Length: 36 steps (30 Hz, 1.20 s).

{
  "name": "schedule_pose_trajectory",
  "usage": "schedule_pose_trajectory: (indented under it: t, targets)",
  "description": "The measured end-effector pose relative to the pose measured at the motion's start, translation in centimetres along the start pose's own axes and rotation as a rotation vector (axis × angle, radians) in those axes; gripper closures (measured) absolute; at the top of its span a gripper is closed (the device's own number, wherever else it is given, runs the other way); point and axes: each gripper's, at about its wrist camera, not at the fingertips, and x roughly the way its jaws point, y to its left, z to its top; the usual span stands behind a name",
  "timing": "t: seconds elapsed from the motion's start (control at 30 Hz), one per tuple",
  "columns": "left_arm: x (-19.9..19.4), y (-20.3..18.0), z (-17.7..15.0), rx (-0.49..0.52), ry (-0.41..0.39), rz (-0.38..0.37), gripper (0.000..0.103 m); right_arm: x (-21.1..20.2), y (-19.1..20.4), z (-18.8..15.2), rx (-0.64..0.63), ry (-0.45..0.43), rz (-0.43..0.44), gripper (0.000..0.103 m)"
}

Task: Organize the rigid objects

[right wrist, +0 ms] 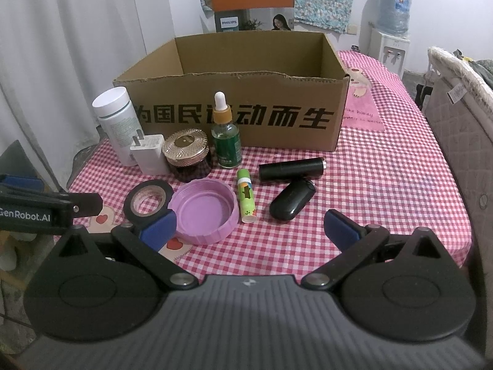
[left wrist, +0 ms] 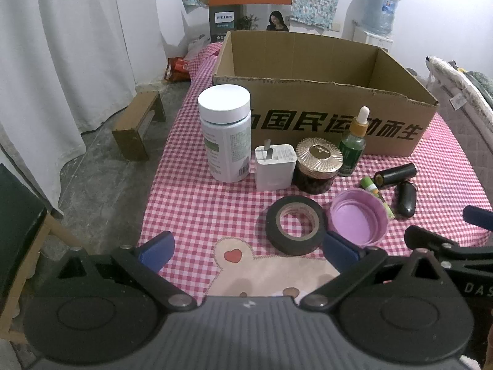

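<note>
An open cardboard box (left wrist: 326,123) (right wrist: 234,117) stands on the checked tablecloth. In front of it stand a white bottle (left wrist: 225,135) (right wrist: 115,123), a white charger (left wrist: 274,166) (right wrist: 149,152), a gold-lidded jar (left wrist: 319,165) (right wrist: 186,154) and a green dropper bottle (left wrist: 354,148) (right wrist: 226,140). Nearer lie a black tape roll (left wrist: 294,225) (right wrist: 148,199), a purple lid (left wrist: 357,217) (right wrist: 205,211), a green lip balm (left wrist: 377,194) (right wrist: 246,199), a black cylinder (left wrist: 396,175) (right wrist: 291,168) and a black oval case (left wrist: 406,199) (right wrist: 292,200). My left gripper (left wrist: 246,251) and right gripper (right wrist: 249,229) are both open and empty, short of the objects.
A Philips carton (left wrist: 249,0) stands behind the box. A wooden stool (left wrist: 138,126) and white curtain (left wrist: 61,61) are on the left, a water dispenser (right wrist: 391,30) and a padded bed edge (right wrist: 456,117) on the right.
</note>
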Motion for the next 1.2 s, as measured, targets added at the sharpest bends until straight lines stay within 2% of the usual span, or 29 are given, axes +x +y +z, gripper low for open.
schedule_pose_trajectory:
  t: [0.57,0.83,1.03,1.2]
  targets:
    - [0.7,0.0,0.3,0.012,0.025,0.0,0.0,0.5,0.1,0.0,0.006,0.012,0.001,0.001]
    - [1.7,-0.6,0.4,0.053,0.032,-0.029,0.0,1.4,-0.6,-0.1,0.041,0.028,-0.007,0.001]
    - [1.7,-1.9,1.0,0.135,-0.036,-0.116,0.0,1.8,-2.5,0.1,0.11,0.019,-0.008,0.001]
    - [1.9,-3.5,2.3,0.209,-0.101,-0.279,0.001,1.9,-5.6,0.8,0.206,-0.012,0.01,0.001]
